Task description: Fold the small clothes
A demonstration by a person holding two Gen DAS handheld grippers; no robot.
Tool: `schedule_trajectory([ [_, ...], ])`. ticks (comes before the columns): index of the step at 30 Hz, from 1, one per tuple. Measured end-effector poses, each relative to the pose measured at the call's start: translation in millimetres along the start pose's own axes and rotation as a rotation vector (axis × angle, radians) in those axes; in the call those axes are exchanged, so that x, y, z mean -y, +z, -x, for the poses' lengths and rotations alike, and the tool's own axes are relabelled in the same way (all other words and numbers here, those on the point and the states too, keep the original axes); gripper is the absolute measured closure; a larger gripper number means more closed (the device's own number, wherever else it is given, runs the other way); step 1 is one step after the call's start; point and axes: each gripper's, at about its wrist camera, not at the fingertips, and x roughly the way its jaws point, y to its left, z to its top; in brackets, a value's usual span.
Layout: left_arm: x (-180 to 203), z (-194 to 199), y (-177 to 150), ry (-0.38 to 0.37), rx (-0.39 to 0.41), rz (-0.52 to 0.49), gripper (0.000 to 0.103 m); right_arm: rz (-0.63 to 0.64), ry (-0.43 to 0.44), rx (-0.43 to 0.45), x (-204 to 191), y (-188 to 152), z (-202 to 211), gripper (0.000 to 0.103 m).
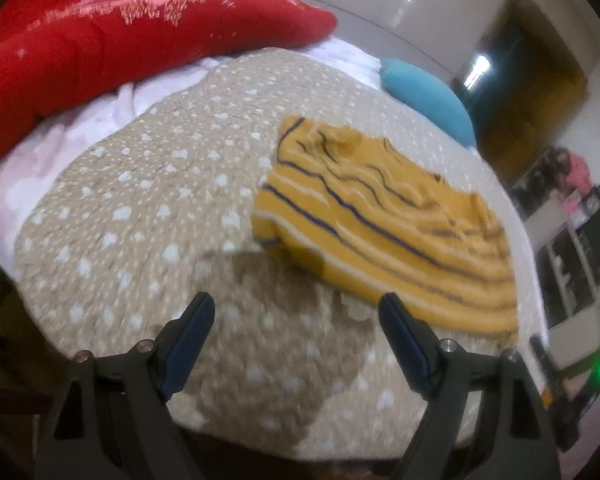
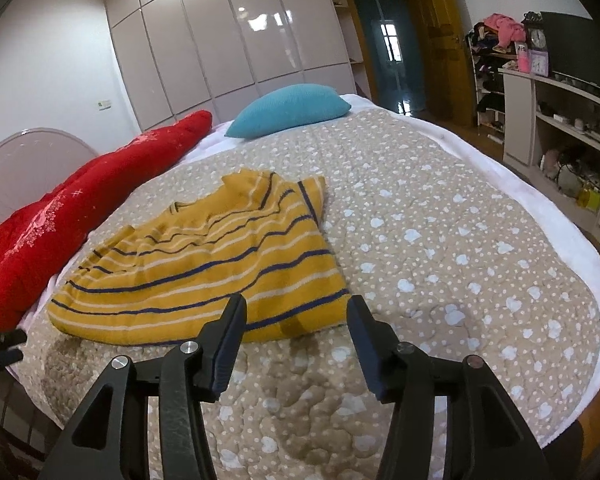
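From the left wrist, a rumpled mustard-yellow striped shirt (image 1: 384, 220) lies on the spotted beige bedspread (image 1: 148, 208), ahead and right of the left gripper (image 1: 296, 304), whose jaws stand spread and empty. From the right wrist, the shirt (image 2: 204, 256) runs lengthwise from its near hem toward the teal pillow (image 2: 290, 108); the right gripper (image 2: 296, 308) is spread, its fingertips over the hem and gripping nothing.

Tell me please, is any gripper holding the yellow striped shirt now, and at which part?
Nothing is held. The left gripper and the right gripper both stand open with empty jaws; the yellow striped shirt lies free on the bed cover.
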Motion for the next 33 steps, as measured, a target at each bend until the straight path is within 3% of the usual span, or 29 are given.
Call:
schedule_trajectory([
  [7,-12,-55,45,-0.062,-0.031,0.019,0.019,0.008,-0.007,-0.036,0,-11,-14,0.047],
  [17,0,-128,84,-0.099,-0.114,0.024,0.020,0.002,-0.033,-0.080,10,-24,-36,0.046],
  [18,3,-129,86,-0.106,-0.119,0.023,0.030,0.004,-0.035,-0.082,11,-25,-38,0.046],
  [19,7,-130,88,-0.125,-0.139,0.022,0.071,0.009,-0.037,-0.077,10,-26,-38,0.046],
  [22,21,-125,94,-0.109,-0.149,0.028,0.081,0.037,-0.039,-0.062,8,-28,-39,0.046],
  [24,39,-113,100,-0.110,-0.128,0.007,0.081,0.048,-0.034,-0.054,10,-29,-40,0.046],
  [27,83,-93,109,-0.178,-0.100,-0.033,0.082,0.049,-0.014,-0.043,12,-31,-38,0.046],
  [30,152,-81,104,-0.235,-0.085,-0.153,0.082,0.036,0.015,-0.036,16,-32,-33,0.047],
  [33,227,-89,84,-0.297,-0.122,-0.294,0.082,-0.017,0.026,-0.010,28,-27,-23,0.047],
])
